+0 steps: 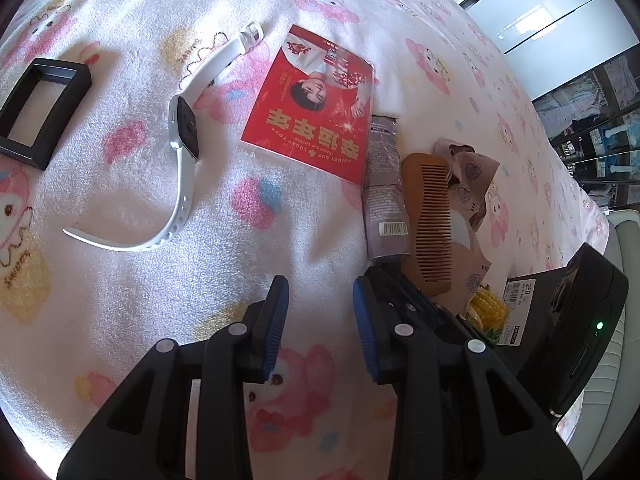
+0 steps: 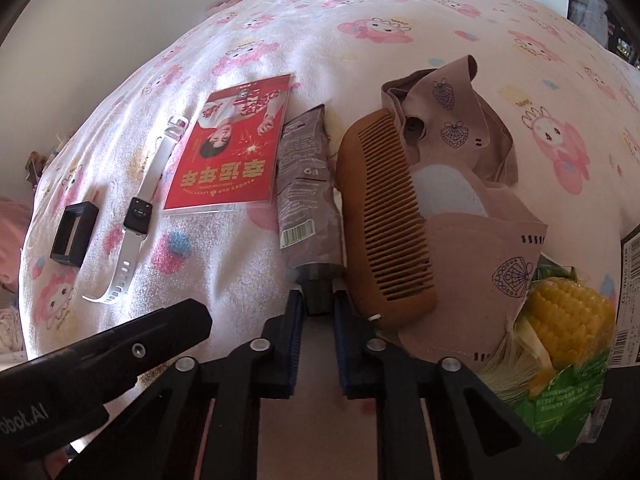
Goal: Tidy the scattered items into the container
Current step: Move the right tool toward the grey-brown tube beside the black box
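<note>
A grey squeeze tube (image 2: 306,184) lies on the pink patterned blanket (image 2: 400,20). My right gripper (image 2: 318,304) is shut on the tube's dark cap. A wooden comb (image 2: 384,216) lies against the tube's right side, partly on a beige printed face mask (image 2: 472,240). Left of the tube are a red printed card (image 2: 228,152), a white-strapped watch (image 2: 134,216) and a black rectangular frame (image 2: 74,234). My left gripper (image 1: 320,312) hangs open over bare blanket, with the watch (image 1: 182,124) ahead to its left and the tube (image 1: 384,192) ahead to its right.
A packaged corn cob (image 2: 568,320) lies at the right under the mask's edge. A black object with barcode labels (image 2: 632,272) shows at the right edge. A pale wall (image 2: 100,40) runs along the bed's far left. Shelving (image 1: 592,120) stands beyond the bed.
</note>
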A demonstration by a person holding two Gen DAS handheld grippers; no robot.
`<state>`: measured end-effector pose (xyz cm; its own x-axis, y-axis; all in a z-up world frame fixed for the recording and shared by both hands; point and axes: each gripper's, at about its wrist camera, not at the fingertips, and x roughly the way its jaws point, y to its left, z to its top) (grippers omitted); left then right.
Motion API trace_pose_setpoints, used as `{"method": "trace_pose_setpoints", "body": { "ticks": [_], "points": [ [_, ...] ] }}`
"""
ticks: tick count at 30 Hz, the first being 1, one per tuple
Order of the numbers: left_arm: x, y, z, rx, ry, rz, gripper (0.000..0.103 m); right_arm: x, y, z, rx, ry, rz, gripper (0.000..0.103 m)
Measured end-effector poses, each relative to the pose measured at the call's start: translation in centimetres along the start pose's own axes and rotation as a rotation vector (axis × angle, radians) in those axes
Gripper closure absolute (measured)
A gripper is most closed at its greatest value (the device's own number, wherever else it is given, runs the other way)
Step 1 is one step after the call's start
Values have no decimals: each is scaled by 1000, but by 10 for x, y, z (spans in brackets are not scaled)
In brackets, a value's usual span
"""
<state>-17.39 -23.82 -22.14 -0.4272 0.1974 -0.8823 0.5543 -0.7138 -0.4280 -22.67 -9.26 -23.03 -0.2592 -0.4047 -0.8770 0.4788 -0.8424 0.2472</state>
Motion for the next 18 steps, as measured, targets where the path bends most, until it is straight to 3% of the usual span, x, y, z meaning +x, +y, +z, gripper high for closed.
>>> {"method": "trace_pose_setpoints", "body": {
  "ticks": [9, 14, 18],
  "points": [
    [-1, -2, -1, 1, -5, 2, 69, -36, 1, -15, 5, -56, 13, 92],
    [6, -4, -6, 7, 47, -56, 69, -72, -7, -65, 64, -59, 35, 92],
    [6, -16, -16, 52, 62, -60, 68, -96, -16, -110, 117, -51, 23, 92]
  ]
}}
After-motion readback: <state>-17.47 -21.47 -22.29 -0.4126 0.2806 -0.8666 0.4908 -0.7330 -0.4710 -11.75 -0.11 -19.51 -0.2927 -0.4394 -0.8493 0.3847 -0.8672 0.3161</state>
